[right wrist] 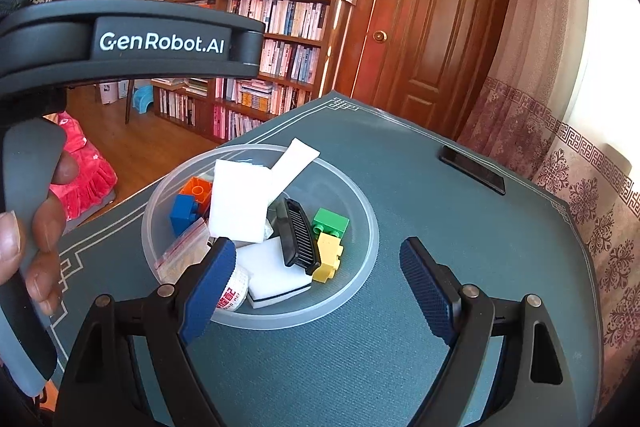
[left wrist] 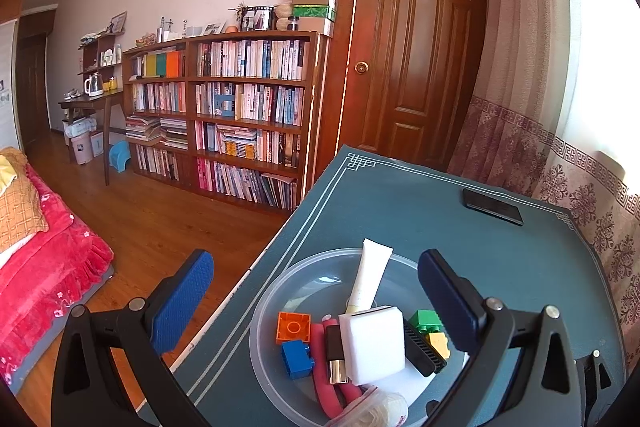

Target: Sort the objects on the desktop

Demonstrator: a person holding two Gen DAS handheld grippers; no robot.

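Two grippers of mine hang spread wide and empty over the blue-green desk mat: my left gripper above the clear bowl, my right gripper at its near rim. Everything small is already piled inside: white sponge, black comb, green brick, yellow brick. Only the phone lies apart. I'd come at it flat and pinch its long edges.
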